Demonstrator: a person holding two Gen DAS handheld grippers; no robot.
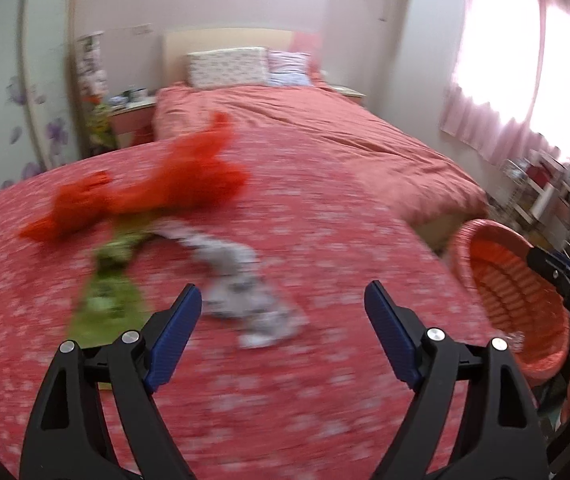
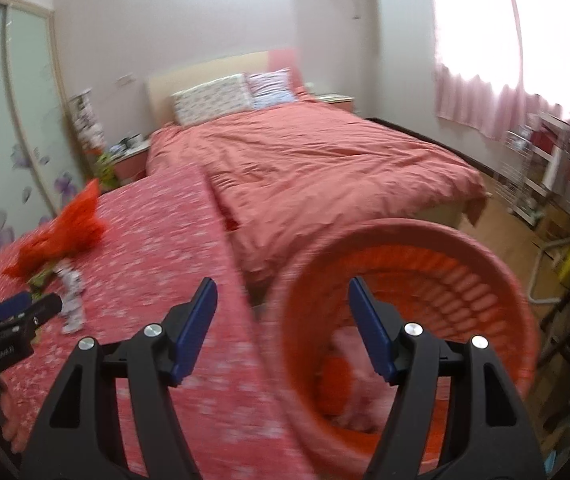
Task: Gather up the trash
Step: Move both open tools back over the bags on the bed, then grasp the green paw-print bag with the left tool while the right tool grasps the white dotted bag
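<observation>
- Both grippers, left point(image 1: 283, 308) and right point(image 2: 283, 308), have jaws wide apart, holding nothing.
- Step: between pickups.
- Next: left reaches the wrappers point(image 1: 245, 292), then drops them in the basket point(image 2: 465, 264).

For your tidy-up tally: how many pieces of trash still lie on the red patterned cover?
3: orange-red bag farthest, green wrapper below it, white crumpled wrapper nearest the left tongs. Blur may hide more.
</observation>
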